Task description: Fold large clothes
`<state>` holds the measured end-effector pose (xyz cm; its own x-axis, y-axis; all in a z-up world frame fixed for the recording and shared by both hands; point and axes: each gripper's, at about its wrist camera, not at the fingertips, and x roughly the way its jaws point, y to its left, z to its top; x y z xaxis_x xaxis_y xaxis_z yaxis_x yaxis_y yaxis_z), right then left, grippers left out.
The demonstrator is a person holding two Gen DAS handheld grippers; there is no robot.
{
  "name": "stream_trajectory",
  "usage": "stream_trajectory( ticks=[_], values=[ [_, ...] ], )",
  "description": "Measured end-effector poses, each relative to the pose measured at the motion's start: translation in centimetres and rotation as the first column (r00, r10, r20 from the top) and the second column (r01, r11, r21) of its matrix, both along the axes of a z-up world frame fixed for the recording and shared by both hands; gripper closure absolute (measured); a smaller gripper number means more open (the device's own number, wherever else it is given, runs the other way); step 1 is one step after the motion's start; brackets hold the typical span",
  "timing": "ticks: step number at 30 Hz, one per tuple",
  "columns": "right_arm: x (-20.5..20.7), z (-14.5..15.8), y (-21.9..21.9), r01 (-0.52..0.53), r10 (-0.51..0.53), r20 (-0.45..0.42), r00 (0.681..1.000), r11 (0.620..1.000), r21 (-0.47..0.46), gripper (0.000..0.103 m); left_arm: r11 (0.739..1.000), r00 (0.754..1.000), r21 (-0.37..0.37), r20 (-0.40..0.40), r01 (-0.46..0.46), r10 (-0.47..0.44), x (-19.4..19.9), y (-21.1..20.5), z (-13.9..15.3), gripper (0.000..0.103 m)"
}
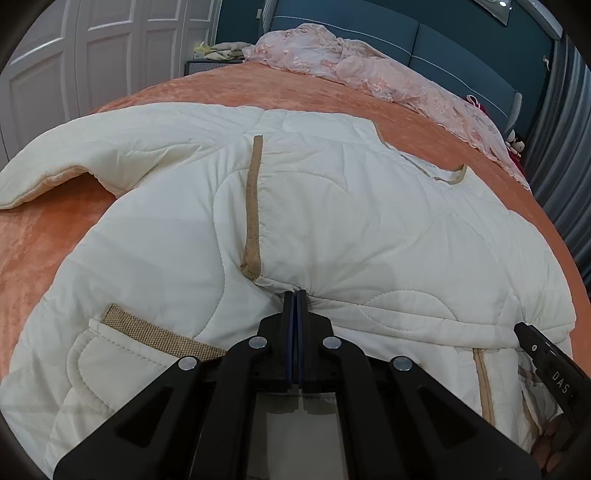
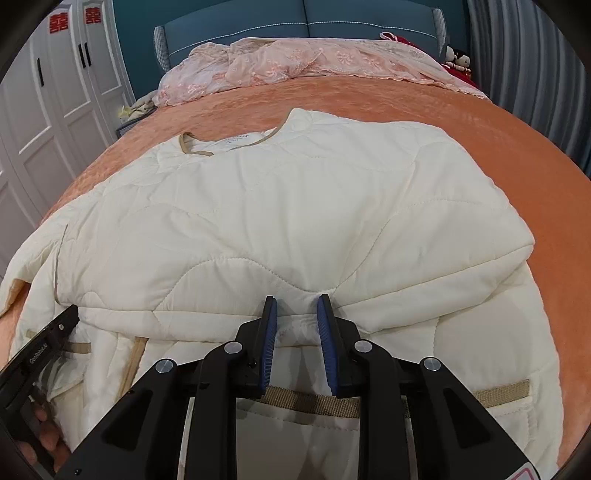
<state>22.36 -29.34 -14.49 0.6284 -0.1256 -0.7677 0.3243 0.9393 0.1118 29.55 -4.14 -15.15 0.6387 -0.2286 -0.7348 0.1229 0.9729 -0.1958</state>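
A cream quilted jacket [image 1: 332,206] with tan trim lies spread on the orange bedspread [image 1: 44,236], its collar toward the headboard. Its sleeve is folded across the body. My left gripper [image 1: 294,295] is shut on a pinch of the folded jacket fabric, which puckers at the tips. My right gripper [image 2: 297,301] is open, its blue pads either side of the folded sleeve edge of the jacket [image 2: 280,206]. The right gripper's body [image 1: 546,354] shows at the left wrist view's right edge, and the left gripper's body [image 2: 40,350] at the right wrist view's left edge.
A pink lace cover [image 2: 295,62] lies bunched along the head of the bed by the blue headboard [image 2: 303,18]. White wardrobe doors [image 2: 55,96] stand on the left, grey curtains [image 2: 532,74] on the right. Small dolls [image 2: 460,59] sit at the far right corner.
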Motion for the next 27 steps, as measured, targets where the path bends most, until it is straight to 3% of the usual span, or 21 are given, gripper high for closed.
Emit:
stream_trajectory(
  ticks=[10,13,14,16,17,18,19,22,25,27],
  values=[
    [0.9,0.0,1.4,0.007,-0.008,-0.006,1.0,0.993,-0.118,0.081,1.0,1.0,0.009,0.008,0.0,0.0,-0.1,-0.3,-0.1,0.103],
    [0.8,0.9,1.3,0.007,-0.009,-0.022,1.0,0.993,-0.115,0.08,0.996,0.998,-0.093,-0.06,-0.003,-0.003,0.3,1.5,1.0,0.099],
    [0.4,1.5,1.3,0.014,-0.017,-0.028,0.999,0.994,-0.107,0.075,0.988,0.994,-0.152,-0.107,-0.012,-0.004,0.2,3.3,1.9,0.092],
    [-2.0,3.4,1.6,0.045,-0.044,0.006,0.999,0.998,-0.054,0.062,0.969,0.992,-0.238,-0.123,-0.061,0.032,-0.3,7.1,3.6,0.066],
    [-3.5,4.0,1.9,0.05,-0.049,0.037,0.998,0.999,-0.022,0.054,0.956,0.992,-0.275,-0.106,-0.101,0.074,-0.6,10.1,4.8,0.04],
    [-5.7,4.7,2.6,0.047,-0.047,0.071,0.996,0.999,0.006,0.052,0.946,0.99,-0.295,-0.087,-0.133,0.113,-0.7,12.9,5.7,0.024],
    [-7.1,4.9,3.2,0.039,-0.04,0.081,0.996,0.999,0.01,0.05,0.938,0.983,-0.294,-0.059,-0.181,0.172,-0.6,16.5,6.6,0.022],
    [-11.0,5.0,5.1,0.015,-0.016,0.069,0.997,1.0,0.018,0.05,0.922,0.953,-0.24,-0.073,-0.302,0.293,1.4,24.5,6.5,0.023],
    [-13.8,4.5,6.4,0.003,-0.005,0.036,0.999,0.998,0.057,0.049,0.854,0.878,-0.204,-0.147,-0.478,0.456,4.3,33.7,4.5,0.024],
    [-14.7,4.3,7.1,-0.001,0.0,0.014,1.0,0.998,0.065,0.049,0.781,0.814,-0.237,-0.233,-0.578,0.532,5.8,39.0,2.6,0.027]
  ],
)
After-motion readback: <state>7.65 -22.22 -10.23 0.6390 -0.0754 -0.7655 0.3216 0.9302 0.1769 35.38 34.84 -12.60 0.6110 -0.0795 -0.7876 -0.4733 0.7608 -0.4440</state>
